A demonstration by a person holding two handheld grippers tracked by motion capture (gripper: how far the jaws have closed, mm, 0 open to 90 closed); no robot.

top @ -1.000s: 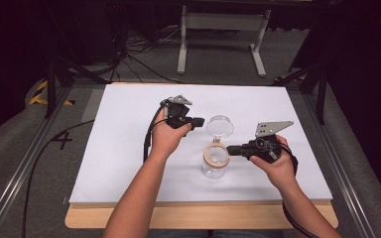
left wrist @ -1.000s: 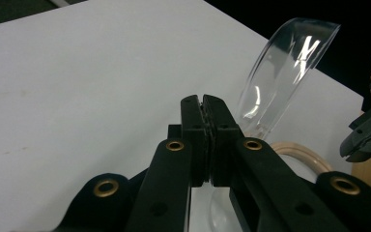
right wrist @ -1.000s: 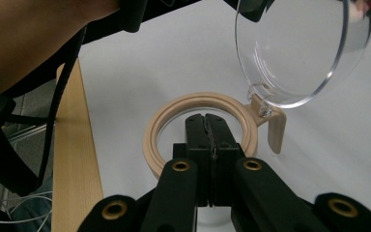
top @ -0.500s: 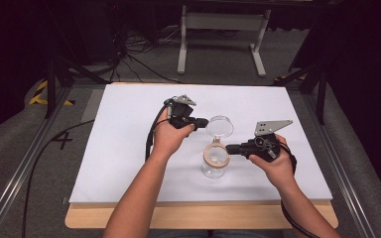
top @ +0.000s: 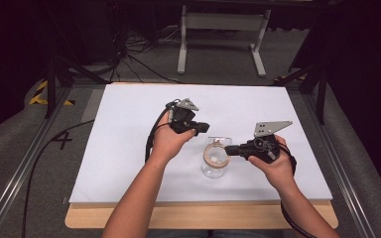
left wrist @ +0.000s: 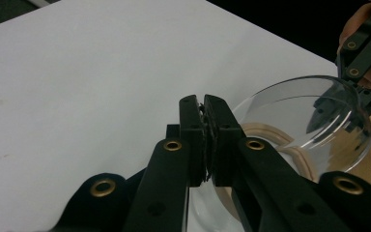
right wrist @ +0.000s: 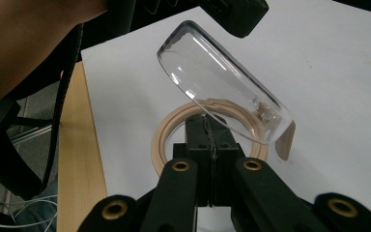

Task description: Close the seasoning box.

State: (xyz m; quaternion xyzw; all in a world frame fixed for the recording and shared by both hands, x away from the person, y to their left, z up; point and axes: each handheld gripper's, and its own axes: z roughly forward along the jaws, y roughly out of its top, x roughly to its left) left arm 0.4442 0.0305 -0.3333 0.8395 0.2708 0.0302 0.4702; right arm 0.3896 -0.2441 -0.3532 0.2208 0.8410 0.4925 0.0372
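A clear glass jar [top: 213, 169] with a tan ring [right wrist: 168, 131] at its mouth stands on the white sheet near the table's front middle. My right gripper [top: 228, 151] [right wrist: 207, 128] reaches in from the right, shut on the near rim of that ring. My left gripper [top: 204, 128] [left wrist: 205, 104] is shut on the edge of a clear glass lid [right wrist: 222, 92] [left wrist: 309, 121]. It holds the lid tilted just above the jar's mouth. The lid's low edge hangs close to the ring; whether they touch I cannot tell.
A white sheet [top: 129, 129] covers the table, with a bare wooden strip [top: 203, 215] along the front edge. Beyond the far edge stand a grey metal frame [top: 218, 20] and loose cables [top: 139, 44] on the floor. Both forearms come in from the bottom.
The lid was farther back near the left gripper's tip; the left gripper has carried it forward and to the right, over the jar. The right gripper has stayed on the jar's rim.
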